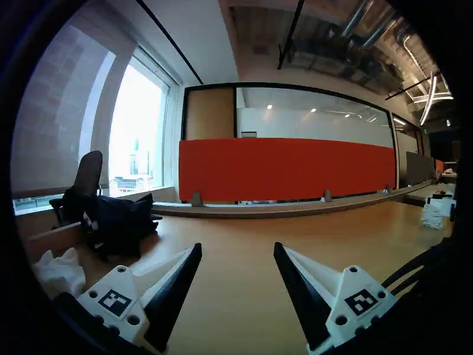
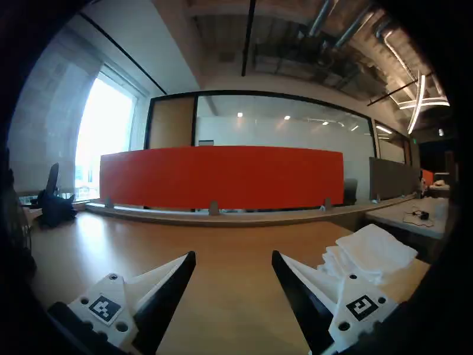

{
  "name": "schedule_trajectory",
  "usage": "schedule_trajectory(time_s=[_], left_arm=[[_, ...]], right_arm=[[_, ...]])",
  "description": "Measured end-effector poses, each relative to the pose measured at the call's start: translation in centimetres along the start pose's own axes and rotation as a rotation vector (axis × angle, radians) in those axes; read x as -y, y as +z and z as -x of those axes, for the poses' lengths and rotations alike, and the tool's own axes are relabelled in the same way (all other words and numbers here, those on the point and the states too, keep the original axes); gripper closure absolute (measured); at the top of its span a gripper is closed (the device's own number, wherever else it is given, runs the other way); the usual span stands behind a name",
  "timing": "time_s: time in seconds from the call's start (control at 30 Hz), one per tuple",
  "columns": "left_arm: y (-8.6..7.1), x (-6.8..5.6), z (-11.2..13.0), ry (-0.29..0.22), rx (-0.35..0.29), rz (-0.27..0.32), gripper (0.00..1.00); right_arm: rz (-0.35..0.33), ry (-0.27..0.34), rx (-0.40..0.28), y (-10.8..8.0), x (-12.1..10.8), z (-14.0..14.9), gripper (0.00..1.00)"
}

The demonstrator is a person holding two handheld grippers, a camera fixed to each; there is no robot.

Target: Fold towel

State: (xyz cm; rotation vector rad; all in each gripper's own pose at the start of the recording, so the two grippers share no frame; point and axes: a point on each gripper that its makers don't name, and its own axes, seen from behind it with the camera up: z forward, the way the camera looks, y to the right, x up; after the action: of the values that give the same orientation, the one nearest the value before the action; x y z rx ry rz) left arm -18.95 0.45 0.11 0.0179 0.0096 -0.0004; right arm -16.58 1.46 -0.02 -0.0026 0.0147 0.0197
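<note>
In the right gripper view a stack of folded white towels (image 2: 372, 251) lies on the wooden table (image 2: 236, 248) at the right, just beyond my right gripper's right finger. My right gripper (image 2: 233, 263) is open above bare wood with nothing between its fingers. In the left gripper view my left gripper (image 1: 236, 254) is open too, low over the table (image 1: 248, 236). A crumpled white cloth (image 1: 56, 272) lies at its far left near the table edge. A small white stack (image 1: 434, 216) sits far off to the right.
A black bag (image 1: 118, 222) rests on the table at the left, in front of a black office chair (image 1: 86, 177) and the window. A long red divider panel (image 1: 287, 168) bounds the table's far side. Neighbouring desks stand to the right (image 2: 414, 213).
</note>
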Motion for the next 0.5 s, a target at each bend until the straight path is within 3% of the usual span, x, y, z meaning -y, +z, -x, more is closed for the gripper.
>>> schedule_trajectory(time_s=[0.5], left_arm=[[0.01,0.11,-0.12,-0.002,0.000,-0.001,0.10]], right_arm=[[0.000,0.000,0.000,0.03,0.01,-0.03,0.00]])
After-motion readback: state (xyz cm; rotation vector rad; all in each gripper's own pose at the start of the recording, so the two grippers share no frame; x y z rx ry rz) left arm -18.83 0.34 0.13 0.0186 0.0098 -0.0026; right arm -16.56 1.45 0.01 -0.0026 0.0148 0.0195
